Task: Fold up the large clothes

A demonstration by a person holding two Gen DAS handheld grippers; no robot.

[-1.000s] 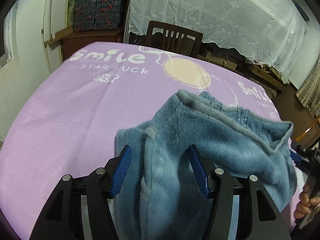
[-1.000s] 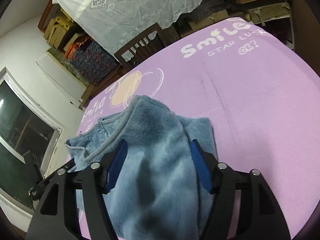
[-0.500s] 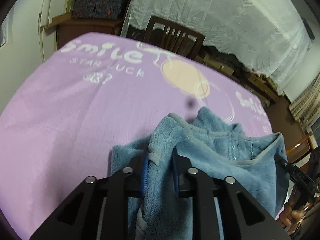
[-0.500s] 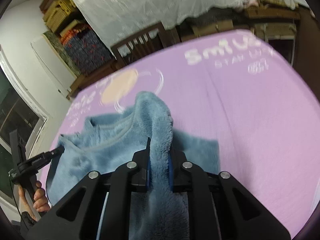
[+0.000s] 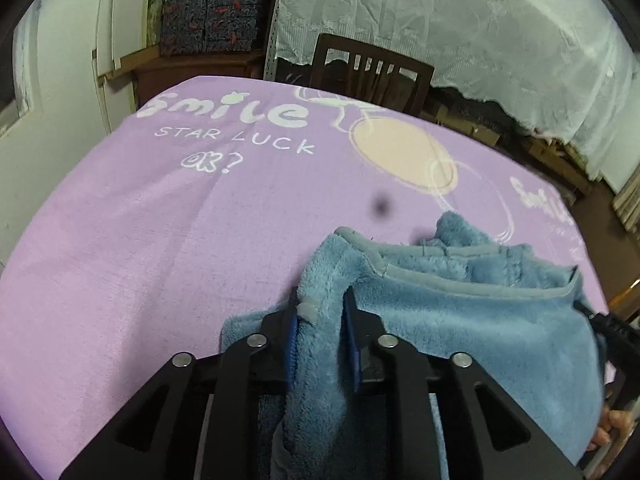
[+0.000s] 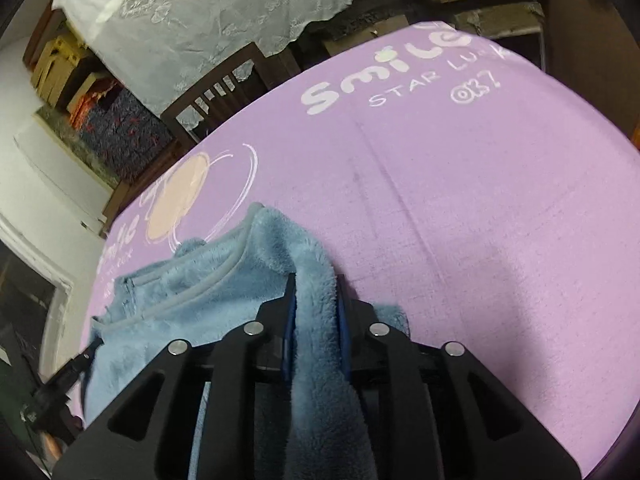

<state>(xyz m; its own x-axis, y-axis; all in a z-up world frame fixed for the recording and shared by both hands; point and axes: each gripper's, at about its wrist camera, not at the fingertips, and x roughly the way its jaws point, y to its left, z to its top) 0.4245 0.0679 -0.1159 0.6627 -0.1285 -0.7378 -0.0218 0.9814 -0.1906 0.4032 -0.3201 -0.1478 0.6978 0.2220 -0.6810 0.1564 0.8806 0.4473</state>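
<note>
Blue fuzzy fleece garment (image 5: 460, 320): deep plush pile, matt, with a smooth flat-woven grey trim band along its edge; a bunched fold sits between the jaws of each gripper. Left black matt plastic gripper (image 5: 320, 320) and right black matt plastic gripper (image 6: 314, 308): blue ribbed pads (image 5: 292, 332), 4 shiny metal screw heads per view. Beyond the jaws, lilac printed cotton tablecloth (image 6: 480, 220): matt, fine weave, faint creases. Further out, dark varnished wooden chair (image 5: 372, 72), semi-gloss, and white sheer lace curtain (image 5: 460, 20).
</note>
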